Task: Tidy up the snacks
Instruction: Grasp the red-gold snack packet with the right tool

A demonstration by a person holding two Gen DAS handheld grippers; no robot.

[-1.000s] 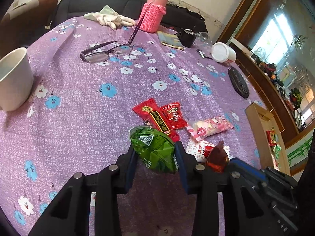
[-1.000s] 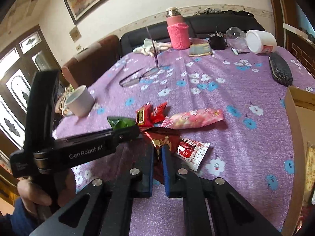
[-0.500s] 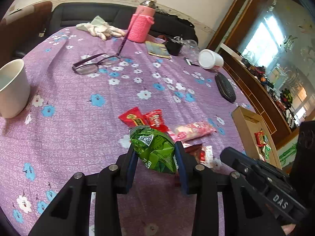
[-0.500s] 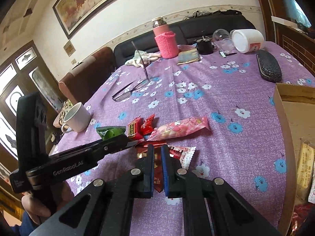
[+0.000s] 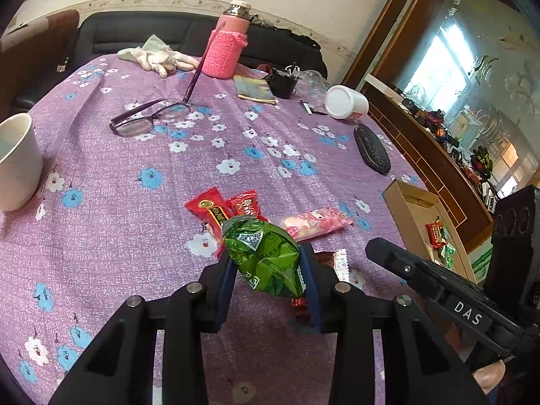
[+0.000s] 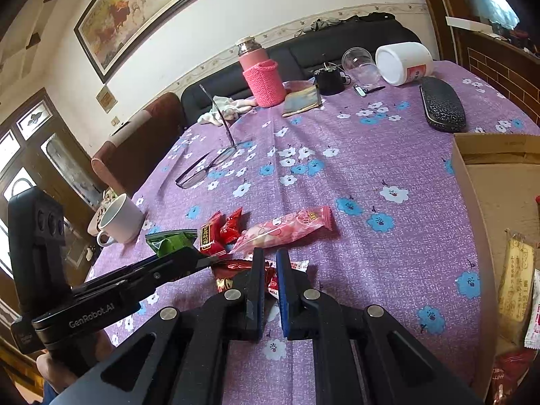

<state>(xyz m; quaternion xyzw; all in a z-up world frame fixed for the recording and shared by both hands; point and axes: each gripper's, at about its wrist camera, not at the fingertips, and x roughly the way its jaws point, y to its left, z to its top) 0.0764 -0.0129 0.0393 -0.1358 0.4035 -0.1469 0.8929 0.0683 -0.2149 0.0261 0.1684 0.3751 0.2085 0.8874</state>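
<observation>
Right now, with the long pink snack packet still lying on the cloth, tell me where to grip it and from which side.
Grip the long pink snack packet across its narrow width near the middle, coming down from above. It lies flat with its length running across the purple tablecloth, so the long sides are free. The crimped right end is thin and may slip. The red packets crowd its left end, so keep right of them.

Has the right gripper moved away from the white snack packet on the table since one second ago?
Yes. In the right wrist view, the right gripper has carried its dark red snack rightward, toward the cardboard box; the white packet now lies mostly hidden behind its fingers.
</observation>
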